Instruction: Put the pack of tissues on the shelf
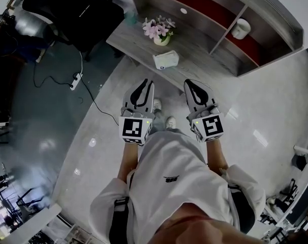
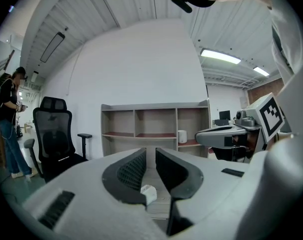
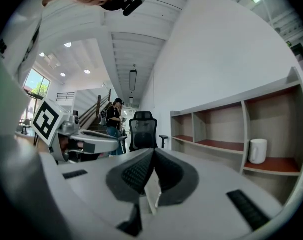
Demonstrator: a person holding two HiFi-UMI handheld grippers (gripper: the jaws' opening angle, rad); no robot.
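Note:
The white pack of tissues (image 1: 165, 60) lies on the low grey desk (image 1: 194, 47), in front of the grey shelf unit (image 1: 276, 11) with red-lined compartments. In the left gripper view the pack of tissues (image 2: 148, 192) shows small and low between the jaws, well ahead of them. My left gripper (image 1: 148, 83) (image 2: 151, 152) hangs above the floor short of the desk, its jaws drawn together to a thin slit, nothing in them. My right gripper (image 1: 188, 83) (image 3: 154, 153) is level with it on the right, jaws touching at the tips, empty.
A pot of pink flowers (image 1: 160, 30) stands on the desk behind the pack. A white mug (image 1: 241, 28) (image 3: 257, 151) sits in a right shelf compartment. A black office chair (image 1: 78, 9) and a power strip (image 1: 75, 80) with cable are at the left. A person (image 2: 11, 124) stands far off.

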